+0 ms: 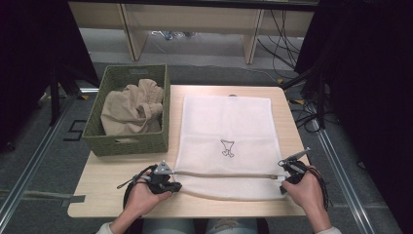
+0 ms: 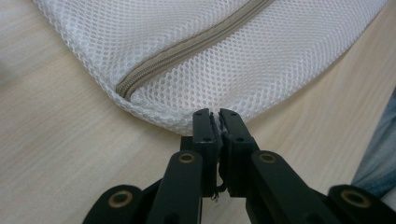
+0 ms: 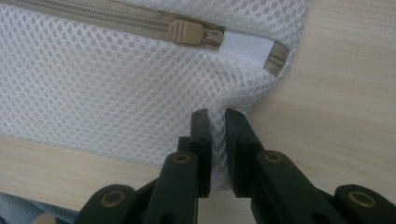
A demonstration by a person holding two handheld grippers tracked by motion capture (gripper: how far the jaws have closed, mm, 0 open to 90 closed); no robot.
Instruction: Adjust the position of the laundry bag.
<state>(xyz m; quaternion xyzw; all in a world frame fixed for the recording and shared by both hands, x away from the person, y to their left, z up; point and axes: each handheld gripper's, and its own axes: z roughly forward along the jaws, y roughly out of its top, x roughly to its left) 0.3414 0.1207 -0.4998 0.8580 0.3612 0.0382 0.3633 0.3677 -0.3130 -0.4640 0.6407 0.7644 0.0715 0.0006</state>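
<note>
A white mesh laundry bag (image 1: 226, 131) lies flat on the wooden table (image 1: 117, 175), with a small dark drawing in its middle. A beige zipper (image 1: 224, 175) runs across it near the front edge. My left gripper (image 1: 177, 186) is shut on the bag's near-left corner, and its jaws pinch the mesh hem (image 2: 205, 116) just below the zipper's end (image 2: 126, 88). At the near-right corner my right gripper (image 1: 282, 188) is shut on a fold of mesh (image 3: 218, 121). The beige zipper pull (image 3: 186, 32) sits just above those jaws, at the zipper's closed end.
A green woven basket (image 1: 127, 141) stands at the table's left, holding a crumpled beige cloth (image 1: 132, 109). Black curtains hang on both sides, and cables trail on the floor at the right. The person's jeans (image 2: 380, 158) show at the table's near edge.
</note>
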